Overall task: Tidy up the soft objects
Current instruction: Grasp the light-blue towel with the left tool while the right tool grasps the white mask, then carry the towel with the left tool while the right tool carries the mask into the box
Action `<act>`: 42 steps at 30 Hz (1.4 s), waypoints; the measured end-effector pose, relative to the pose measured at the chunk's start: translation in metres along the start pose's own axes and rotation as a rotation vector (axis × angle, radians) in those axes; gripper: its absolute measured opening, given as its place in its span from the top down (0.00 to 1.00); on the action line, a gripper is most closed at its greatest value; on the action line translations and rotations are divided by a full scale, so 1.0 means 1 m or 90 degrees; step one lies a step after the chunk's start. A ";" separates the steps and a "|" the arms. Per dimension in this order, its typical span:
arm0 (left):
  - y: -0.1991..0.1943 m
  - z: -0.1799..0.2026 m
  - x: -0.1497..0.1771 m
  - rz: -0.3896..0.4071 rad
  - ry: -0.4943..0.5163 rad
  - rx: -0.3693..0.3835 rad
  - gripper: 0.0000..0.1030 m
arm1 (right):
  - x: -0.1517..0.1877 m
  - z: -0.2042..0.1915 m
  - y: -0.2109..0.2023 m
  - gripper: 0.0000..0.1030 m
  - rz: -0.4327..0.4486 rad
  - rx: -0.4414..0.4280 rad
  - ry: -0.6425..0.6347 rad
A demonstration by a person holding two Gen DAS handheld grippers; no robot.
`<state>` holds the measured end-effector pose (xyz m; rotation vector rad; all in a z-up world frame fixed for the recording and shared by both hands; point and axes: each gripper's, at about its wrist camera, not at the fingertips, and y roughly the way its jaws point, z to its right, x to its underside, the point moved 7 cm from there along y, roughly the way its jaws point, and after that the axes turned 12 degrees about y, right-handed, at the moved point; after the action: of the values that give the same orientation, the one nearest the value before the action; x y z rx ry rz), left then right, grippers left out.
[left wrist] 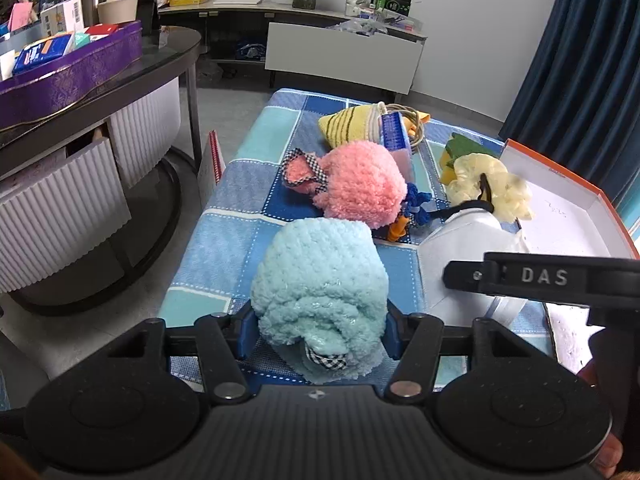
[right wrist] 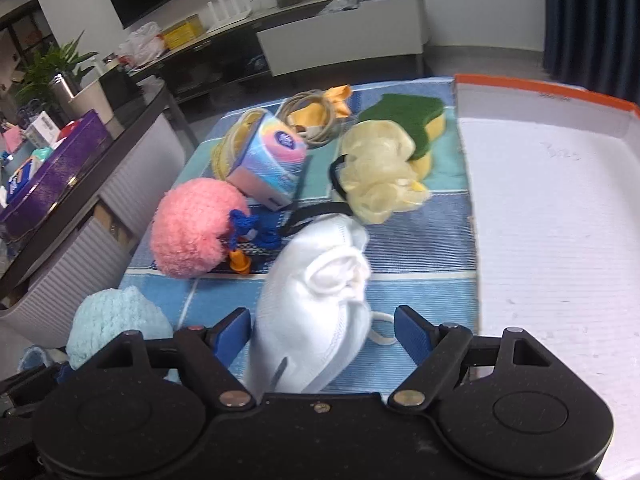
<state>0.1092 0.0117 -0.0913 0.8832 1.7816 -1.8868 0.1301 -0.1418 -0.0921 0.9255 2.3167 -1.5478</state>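
two grips at once, one box to fill

i have the left gripper set around the light blue fuzzy roll, blue pads pressing its sides near the bow end, so i judge it closed on the roll, which sits low on the checked blue cloth. the right gripper stands wide around the white mask; one pad is against its left side, the other is apart from it with only the ear loop between, so nothing is held there yet.

the white box with the orange rim lies empty just to the right of the cloth. to do this well, i'd close the right pads on the mask's folded body, not the loop, then lift straight before swinging right. the pink fuzzy toy and the yellow mesh scrunchie lie near, so i'd keep both lifts clear of them. the roll is squashy; i'd squeeze only enough to hold it.
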 end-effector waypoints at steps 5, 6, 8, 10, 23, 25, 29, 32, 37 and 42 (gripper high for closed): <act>-0.003 0.001 -0.002 -0.002 0.001 0.001 0.43 | 0.000 -0.007 -0.007 0.44 0.012 -0.015 -0.027; -0.004 0.001 -0.003 -0.002 -0.001 0.003 0.43 | 0.000 -0.007 -0.010 0.45 0.012 -0.020 -0.031; -0.007 0.003 -0.005 0.000 0.002 0.004 0.43 | -0.001 -0.004 -0.020 0.47 0.018 -0.027 -0.035; -0.011 0.009 -0.007 0.004 0.009 0.008 0.43 | -0.002 0.000 -0.032 0.47 0.034 -0.019 -0.051; -0.026 0.053 -0.021 0.012 0.057 0.049 0.43 | -0.011 0.045 -0.094 0.49 0.098 0.015 -0.068; -0.027 0.060 -0.024 0.013 0.065 0.054 0.43 | -0.014 0.055 -0.102 0.49 0.107 0.020 -0.057; -0.030 0.074 -0.032 0.020 0.084 0.064 0.43 | -0.022 0.074 -0.117 0.49 0.129 0.037 -0.038; -0.031 0.085 -0.040 0.028 0.097 0.068 0.43 | -0.028 0.087 -0.124 0.49 0.141 0.046 -0.026; -0.030 0.105 -0.049 0.035 0.118 0.085 0.43 | -0.036 0.107 -0.135 0.49 0.158 0.063 -0.008; -0.028 0.123 -0.054 0.038 0.131 0.104 0.43 | -0.043 0.123 -0.141 0.49 0.170 0.078 0.003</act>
<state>0.1084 -0.1140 -0.0357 1.2141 1.7108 -1.9859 0.0580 -0.3031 -0.0169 1.2122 2.0197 -1.5873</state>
